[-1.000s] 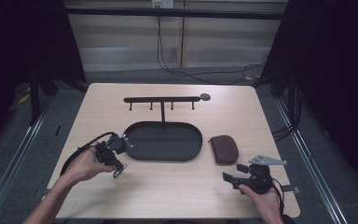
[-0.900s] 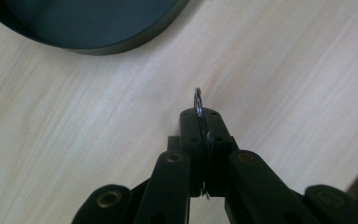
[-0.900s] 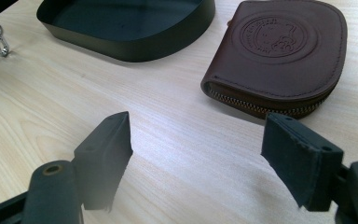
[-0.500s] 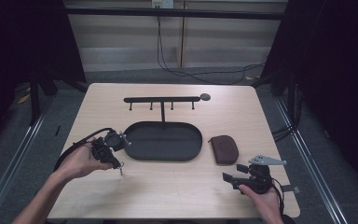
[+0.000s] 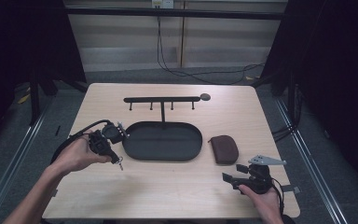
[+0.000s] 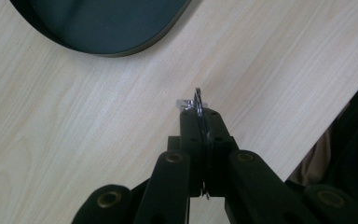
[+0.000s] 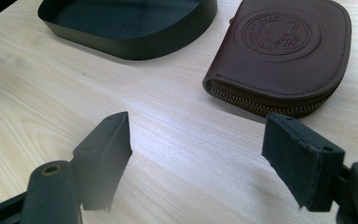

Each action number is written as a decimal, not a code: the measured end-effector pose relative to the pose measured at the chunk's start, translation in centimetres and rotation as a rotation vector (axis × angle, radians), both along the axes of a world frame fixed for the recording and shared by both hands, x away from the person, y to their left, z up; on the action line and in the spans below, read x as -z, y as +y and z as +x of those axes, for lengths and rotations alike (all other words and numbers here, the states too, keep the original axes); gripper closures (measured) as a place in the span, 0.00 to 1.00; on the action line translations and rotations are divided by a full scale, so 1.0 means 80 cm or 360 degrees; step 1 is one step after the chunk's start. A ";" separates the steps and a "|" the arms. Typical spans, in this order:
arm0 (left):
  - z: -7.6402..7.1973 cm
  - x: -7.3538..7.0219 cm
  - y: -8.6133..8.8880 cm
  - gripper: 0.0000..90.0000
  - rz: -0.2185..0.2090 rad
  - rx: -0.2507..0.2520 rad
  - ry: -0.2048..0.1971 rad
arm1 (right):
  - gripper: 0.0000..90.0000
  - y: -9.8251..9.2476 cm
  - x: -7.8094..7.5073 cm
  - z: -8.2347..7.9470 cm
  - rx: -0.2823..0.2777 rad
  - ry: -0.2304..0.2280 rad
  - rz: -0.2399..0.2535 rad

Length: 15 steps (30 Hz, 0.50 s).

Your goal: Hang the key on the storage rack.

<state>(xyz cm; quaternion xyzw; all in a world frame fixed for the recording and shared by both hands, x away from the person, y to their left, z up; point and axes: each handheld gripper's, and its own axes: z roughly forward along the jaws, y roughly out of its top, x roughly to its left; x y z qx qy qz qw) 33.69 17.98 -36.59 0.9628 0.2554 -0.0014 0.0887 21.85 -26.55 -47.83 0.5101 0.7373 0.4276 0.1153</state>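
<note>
- High view: the left gripper, held in a hand off the left end of the oval black tray, hangs a small key ring from closed jaws just above the wooden table. Bare tabletop runs from there to the near edge; the tray's rim is just beside the gripper. The right gripper sits near the front right corner, with a brown zip pouch just beyond it and a hook rack behind the tray.
- Left gripper view: the jaws are pressed shut on the key ring, which stands edge-on, its long axis in line with the jaws, poking out past their tips. The tray lies at upper left, the table edge at right.
- Right gripper view: the jaws stand wide apart with nothing between them, the pouch ahead to the right, the tray ahead to the left, open wood between.
</note>
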 end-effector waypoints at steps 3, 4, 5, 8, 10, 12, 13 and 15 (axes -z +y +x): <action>0.005 -0.002 0.002 0.99 0.0022 -0.0018 -0.0024 | 0.26 0.000 0.000 -0.001 0.0003 -0.0005 -0.0001; 0.006 -0.003 0.003 0.99 0.0019 -0.0038 -0.0032 | 0.26 0.000 0.000 -0.001 0.0005 -0.0004 -0.0002; 0.009 -0.004 0.004 0.99 0.0001 -0.0047 -0.0025 | 0.26 0.000 -0.001 -0.001 0.0006 -0.0003 -0.0002; 0.014 -0.009 0.006 0.99 -0.0009 -0.0039 -0.0014 | 0.26 0.000 0.000 0.000 0.0011 -0.0005 -0.0003; 0.016 -0.014 0.006 0.99 -0.0011 -0.0035 -0.0017 | 0.26 0.000 0.000 0.000 0.0005 -0.0003 -0.0004; 0.017 -0.020 0.006 0.99 -0.0020 -0.0042 -0.0027 | 0.26 0.000 0.000 0.000 0.0006 -0.0005 -0.0002; 0.019 -0.023 0.006 0.99 -0.0009 -0.0041 -0.0023 | 0.26 0.000 0.000 -0.001 0.0007 -0.0008 -0.0001; 0.022 -0.029 0.005 0.99 0.0012 -0.0057 -0.0039 | 0.26 0.000 -0.001 -0.001 0.0007 -0.0010 0.0000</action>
